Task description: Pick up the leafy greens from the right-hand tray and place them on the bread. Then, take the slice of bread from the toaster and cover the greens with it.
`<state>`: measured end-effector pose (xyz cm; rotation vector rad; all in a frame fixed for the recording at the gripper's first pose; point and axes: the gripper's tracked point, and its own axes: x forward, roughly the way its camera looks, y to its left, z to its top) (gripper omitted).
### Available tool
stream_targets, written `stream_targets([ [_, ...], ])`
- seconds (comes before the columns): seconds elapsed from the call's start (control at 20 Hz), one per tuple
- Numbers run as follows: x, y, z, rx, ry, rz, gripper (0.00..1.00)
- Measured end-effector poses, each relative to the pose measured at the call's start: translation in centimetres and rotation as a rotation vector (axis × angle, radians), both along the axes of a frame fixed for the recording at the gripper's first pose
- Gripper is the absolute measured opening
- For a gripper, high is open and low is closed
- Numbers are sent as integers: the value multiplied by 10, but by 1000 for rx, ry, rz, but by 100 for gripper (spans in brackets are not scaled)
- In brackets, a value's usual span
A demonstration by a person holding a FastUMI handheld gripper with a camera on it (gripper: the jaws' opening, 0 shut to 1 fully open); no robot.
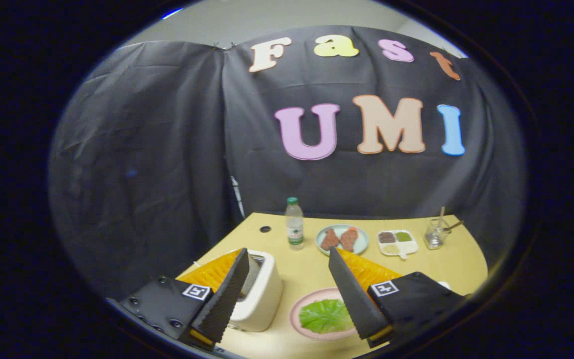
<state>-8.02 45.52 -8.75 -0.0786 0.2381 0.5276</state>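
My gripper [287, 252] is held above the near edge of a yellow table [312, 271] and stands open, nothing between its fingers. A leafy green [325, 315] lies flat on a pink plate [297, 306] below, between the fingers and close to the right finger, which covers the plate's right side. I cannot tell whether bread lies under the leaf. A white toaster [262, 294] stands just left of the plate, partly behind the left finger; its slot [256, 259] shows at the top, the contents unclear.
Farther back on the table stand a clear bottle with a green cap [294, 224], a pale blue plate with two brown pieces [342, 239], a white divided dish of condiments [397, 243] and a glass jar with sticks [435, 233]. Black cloth walls close the booth.
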Motion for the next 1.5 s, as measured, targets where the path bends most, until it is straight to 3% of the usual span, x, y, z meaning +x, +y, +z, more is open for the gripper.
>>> stream_targets([
  [0.25,-2,63,-41,-103,45,113,100],
  [0.55,8,85,-105,-222,187,101,100],
  [0.85,16,85,-136,-255,309,55,55],
  [1.0,25,80,-132,-266,302,11,25],
  [1.1,28,73,-129,-277,296,-11,20],
  [1.15,29,72,-128,-275,300,-11,12],
  [1.5,20,62,-102,-192,332,-4,11],
])
